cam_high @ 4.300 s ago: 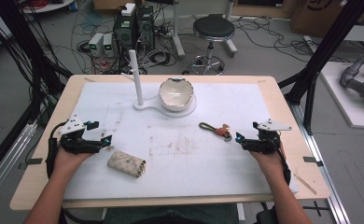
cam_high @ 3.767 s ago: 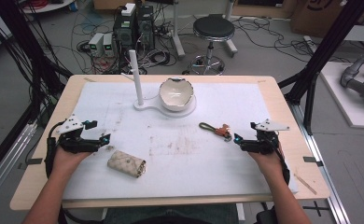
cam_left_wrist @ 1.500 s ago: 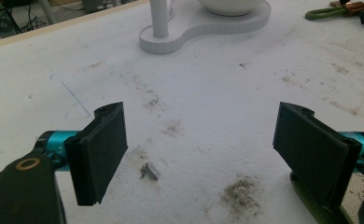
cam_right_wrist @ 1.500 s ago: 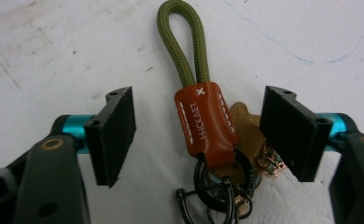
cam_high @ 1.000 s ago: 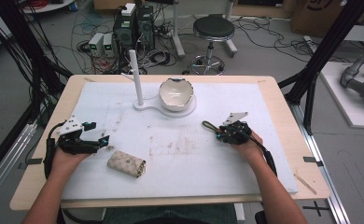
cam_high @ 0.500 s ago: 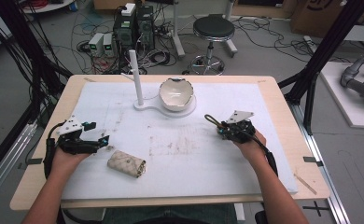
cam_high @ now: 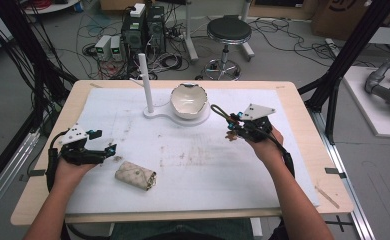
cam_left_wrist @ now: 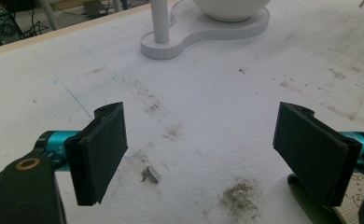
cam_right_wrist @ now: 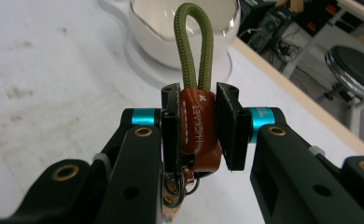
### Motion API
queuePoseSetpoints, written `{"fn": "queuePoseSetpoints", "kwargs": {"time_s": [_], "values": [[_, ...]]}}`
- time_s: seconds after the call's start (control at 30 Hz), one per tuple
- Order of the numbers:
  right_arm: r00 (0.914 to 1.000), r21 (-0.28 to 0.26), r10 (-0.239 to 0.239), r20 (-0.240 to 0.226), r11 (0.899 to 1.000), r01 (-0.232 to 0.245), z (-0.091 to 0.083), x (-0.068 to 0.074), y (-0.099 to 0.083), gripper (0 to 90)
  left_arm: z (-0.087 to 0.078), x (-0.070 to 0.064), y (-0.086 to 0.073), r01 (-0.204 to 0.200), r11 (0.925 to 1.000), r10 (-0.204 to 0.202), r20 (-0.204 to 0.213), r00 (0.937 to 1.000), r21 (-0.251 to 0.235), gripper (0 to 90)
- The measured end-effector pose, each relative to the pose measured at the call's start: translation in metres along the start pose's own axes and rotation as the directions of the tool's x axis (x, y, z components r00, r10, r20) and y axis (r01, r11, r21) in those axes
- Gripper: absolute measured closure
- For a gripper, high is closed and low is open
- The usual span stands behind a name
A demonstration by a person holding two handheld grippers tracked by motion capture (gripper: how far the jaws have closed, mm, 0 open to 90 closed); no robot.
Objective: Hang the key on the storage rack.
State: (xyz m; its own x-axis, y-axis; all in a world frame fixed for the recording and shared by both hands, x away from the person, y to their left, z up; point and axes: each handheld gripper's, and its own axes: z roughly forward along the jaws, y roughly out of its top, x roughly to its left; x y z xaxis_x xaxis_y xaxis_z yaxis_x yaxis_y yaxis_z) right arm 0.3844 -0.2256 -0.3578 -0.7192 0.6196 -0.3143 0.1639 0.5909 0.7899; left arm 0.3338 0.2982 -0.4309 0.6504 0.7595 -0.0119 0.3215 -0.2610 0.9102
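My right tool (cam_right_wrist: 196,123) is clamped on a key fob (cam_right_wrist: 198,122): a brown leather tab stamped with white lettering, an olive cord loop (cam_high: 220,112) rising from it and metal rings hanging beneath; in the high view it sits right of centre, lifted off the surface (cam_high: 208,170), just right of the white bowl (cam_high: 188,100) on its stand (cam_high: 155,113) with an upright post (cam_high: 145,82); my left tool (cam_left_wrist: 199,149) is at the left edge, jaws wide apart over stained white sheet; a beige pouch (cam_high: 135,174) lies just beside it at lower centre-left; a stool (cam_high: 228,31) and cables crowd the floor at the top.
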Motion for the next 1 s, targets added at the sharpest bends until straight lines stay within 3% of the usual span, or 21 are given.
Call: {"fn": "queuePoseSetpoints", "kwargs": {"time_s": [0.43,0.67,1.0], "values": [[0.9956,-0.077,-0.094,0.002,0.993,0.094,0.007,0.007,0.061,73.8,-0.002,0.0,0.001,-0.001,1.0,0.001,-0.003,1.0,-0.007,17.5],[0.9861,-0.105,-0.166,0.008,0.981,0.166,0.017,0.016,0.095,73.9,-0.004,0.0,0.0,0.0,1.0,0.0,-0.006,1.0,-0.008,17.5],[0.978,-0.125,-0.209,0.004,0.97,0.207,0.034,0.022,0.128,73.9,-0.014,-0.001,-0.002,0.001,0.9999,-0.001,-0.019,0.9998,-0.016,17.5]]}}
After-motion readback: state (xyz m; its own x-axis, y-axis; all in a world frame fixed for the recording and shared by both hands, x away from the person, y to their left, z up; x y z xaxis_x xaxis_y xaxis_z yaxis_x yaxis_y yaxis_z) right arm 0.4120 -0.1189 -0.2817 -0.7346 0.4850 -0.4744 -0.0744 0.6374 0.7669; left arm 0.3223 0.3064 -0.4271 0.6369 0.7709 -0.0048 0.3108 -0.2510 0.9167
